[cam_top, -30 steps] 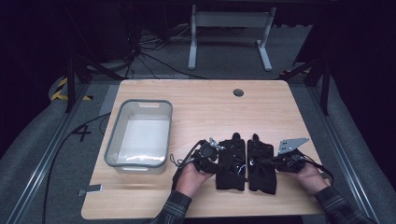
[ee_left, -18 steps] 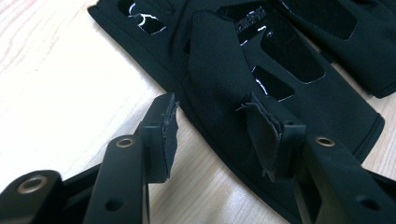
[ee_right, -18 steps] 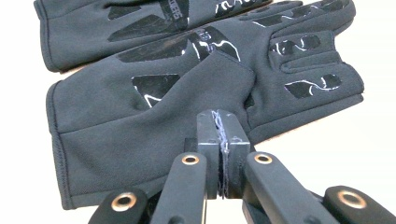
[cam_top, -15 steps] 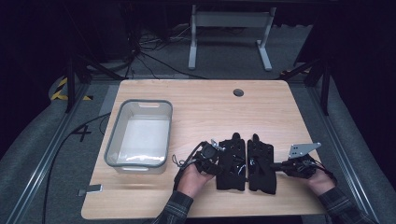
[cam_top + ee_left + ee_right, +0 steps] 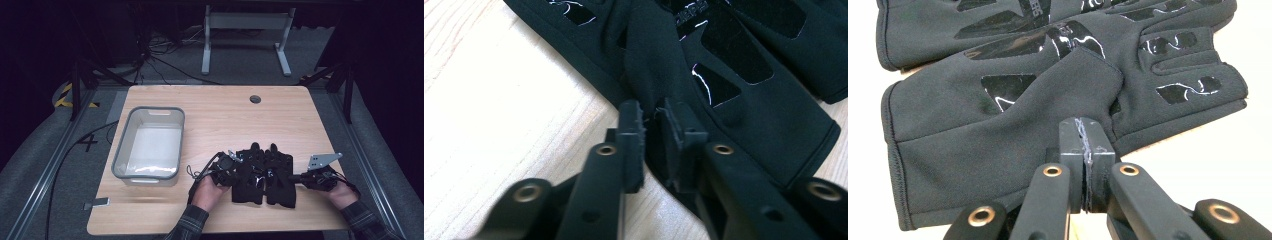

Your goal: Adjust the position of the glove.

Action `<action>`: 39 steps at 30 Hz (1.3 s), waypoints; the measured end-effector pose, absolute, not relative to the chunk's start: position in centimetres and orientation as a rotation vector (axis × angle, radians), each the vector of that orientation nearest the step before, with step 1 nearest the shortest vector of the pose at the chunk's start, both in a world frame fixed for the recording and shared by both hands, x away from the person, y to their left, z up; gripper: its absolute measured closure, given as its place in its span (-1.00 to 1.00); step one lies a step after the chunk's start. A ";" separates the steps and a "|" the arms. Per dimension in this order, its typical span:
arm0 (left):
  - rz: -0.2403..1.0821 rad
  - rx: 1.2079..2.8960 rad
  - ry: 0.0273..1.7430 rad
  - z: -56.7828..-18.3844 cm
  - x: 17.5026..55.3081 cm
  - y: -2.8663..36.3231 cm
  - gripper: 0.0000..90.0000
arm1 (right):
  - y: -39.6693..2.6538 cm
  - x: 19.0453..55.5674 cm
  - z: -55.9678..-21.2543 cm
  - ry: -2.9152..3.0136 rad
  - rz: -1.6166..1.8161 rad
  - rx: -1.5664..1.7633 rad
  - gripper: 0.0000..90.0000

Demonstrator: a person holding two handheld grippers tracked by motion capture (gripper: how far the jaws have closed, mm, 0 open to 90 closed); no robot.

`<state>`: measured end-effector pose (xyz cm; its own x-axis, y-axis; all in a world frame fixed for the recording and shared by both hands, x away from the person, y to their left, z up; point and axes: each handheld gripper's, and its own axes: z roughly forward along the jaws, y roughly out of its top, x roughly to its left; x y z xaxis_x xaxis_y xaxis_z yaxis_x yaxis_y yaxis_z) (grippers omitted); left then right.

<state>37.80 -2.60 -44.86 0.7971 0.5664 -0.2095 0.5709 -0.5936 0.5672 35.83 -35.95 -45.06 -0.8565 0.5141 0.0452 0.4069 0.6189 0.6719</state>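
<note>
Two black gloves lie side by side, flat on the wooden table [image 5: 225,117] near its front edge: one glove [image 5: 248,176] on the left, the other [image 5: 281,176] on the right. My left gripper [image 5: 235,169] reaches in from the left. In the left gripper view it [image 5: 652,127] is shut on a bunched fold of the left glove [image 5: 724,95]. My right gripper [image 5: 297,178] is at the right glove's outer edge. In the right gripper view its [image 5: 1083,132] pads are pressed together over the edge of that glove [image 5: 988,125], which lies flat.
A grey plastic bin [image 5: 120,156] stands on the left part of the table, nothing visible in it. A cable hole [image 5: 255,99] sits near the far edge. A small grey tab [image 5: 97,203] lies by the front left corner. Bare wood lies beyond the gloves.
My right gripper has drawn back to the right, its grey plate moving with it. The left gripper and both gloves have stayed where they were.
</note>
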 end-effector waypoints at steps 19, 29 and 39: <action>-0.086 2.127 0.797 -41.8 37.8 -2.5 0.92 | -35.5 36.0 -45.2 2.698 1.053 0.753 1.00; -0.127 2.086 0.752 -40.7 38.3 -3.4 0.93 | -34.8 36.5 -45.2 2.700 1.050 0.734 1.00; -0.119 2.057 0.725 -39.6 38.4 -3.9 0.93 | -34.4 36.8 -45.2 2.700 1.056 0.730 1.00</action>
